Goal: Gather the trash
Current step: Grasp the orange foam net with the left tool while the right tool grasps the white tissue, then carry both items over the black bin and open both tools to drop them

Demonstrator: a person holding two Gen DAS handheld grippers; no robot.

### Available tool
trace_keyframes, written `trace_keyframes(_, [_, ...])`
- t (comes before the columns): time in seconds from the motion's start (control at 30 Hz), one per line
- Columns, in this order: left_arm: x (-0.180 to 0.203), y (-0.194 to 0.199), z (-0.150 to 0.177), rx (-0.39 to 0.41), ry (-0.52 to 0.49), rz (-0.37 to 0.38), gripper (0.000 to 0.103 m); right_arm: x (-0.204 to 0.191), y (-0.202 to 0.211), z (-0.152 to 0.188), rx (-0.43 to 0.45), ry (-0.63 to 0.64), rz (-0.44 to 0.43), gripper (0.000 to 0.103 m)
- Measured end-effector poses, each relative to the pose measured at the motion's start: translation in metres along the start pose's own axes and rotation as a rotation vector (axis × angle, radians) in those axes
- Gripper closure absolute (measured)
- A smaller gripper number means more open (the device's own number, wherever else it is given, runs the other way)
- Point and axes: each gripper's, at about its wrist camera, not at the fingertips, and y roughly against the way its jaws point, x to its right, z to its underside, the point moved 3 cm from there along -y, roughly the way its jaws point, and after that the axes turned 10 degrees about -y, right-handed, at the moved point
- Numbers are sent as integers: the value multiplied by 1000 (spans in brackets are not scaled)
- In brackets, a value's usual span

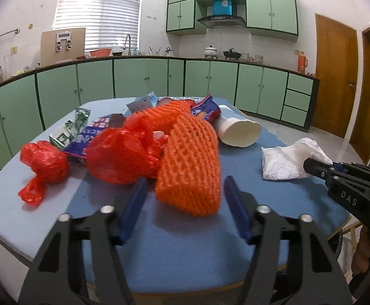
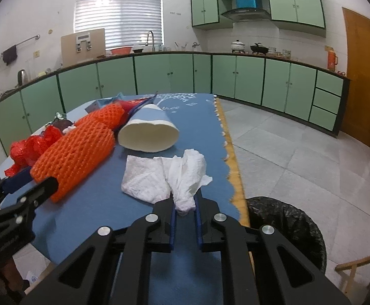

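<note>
**Trash on the blue table, one tissue already gripped**

At the far left of the blue cloth-covered table (image 1: 235, 167) lies a knotted red plastic bag (image 1: 45, 162). Behind it I see a green and white printed wrapper (image 1: 74, 127) and a dark blue snack packet (image 1: 87, 139). Next comes a bigger crumpled red plastic bag (image 1: 120, 155), and it touches the orange foam fruit net (image 1: 190, 162), which lies long across the middle of the table.

The left gripper (image 1: 182, 190) is low over the near part of the table, and its blue fingers (image 1: 134, 203) stand one on each side of the near end of the orange foam net. The jaws are about half open. The pads do not press the net; there is still a gap on both sides.

To the right of the net a white paper cup (image 2: 149, 137) lies on its side, with the open mouth towards me. In front of the cup is a crumpled white paper tissue (image 2: 159, 178), near the right edge of the table. The right gripper (image 2: 185, 207) is almost closed and pinches the near corner of this tissue, so that part is pulled up in a twisted fold, while the rest lies flat on the cloth.

On the floor just beside the table, at the right, stands a round bin with a black plastic liner (image 2: 286, 223).
</note>
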Motion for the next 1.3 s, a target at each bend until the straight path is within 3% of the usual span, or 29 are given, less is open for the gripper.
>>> trace_keyframes(0.13, [9,-2,0,13,-19,39,90,4,1,0,5,-13,3,91])
trace_keyframes(0.17, [11,-2,0,17,-22,49,92,6,3,0,9,-16,2,91])
trace_keyframes(0.4, [29,1,-10,57,-39,108,94,20,19,-8,71,-30,49,91])
trace_keyframes(0.67, [93,-2,-38,104,-97,294,94,102,36,-11,102,-160,237,91])
trace_keyframes(0.83, [149,-15,-47,91,-143,412,94,150,37,1,87,-244,344,91])
trace_keyframes(1.03, [190,-39,-39,20,-170,468,94,183,31,13,60,-302,374,91])
trace_keyframes(1.17, [209,-53,-29,-41,-199,482,86,189,27,15,44,-309,379,87])
trace_keyframes(1.2, [210,-54,-27,-51,-202,481,79,189,27,15,43,-307,384,83])
trace_keyframes(1.23, [210,-57,-26,-61,-204,480,59,188,26,16,41,-298,395,74])
trace_keyframes(1.27, [212,-57,-26,-61,-203,481,49,186,25,15,37,-289,400,69])
trace_keyframes(1.3, [213,-56,-28,-55,-205,480,49,185,24,16,39,-281,405,57])
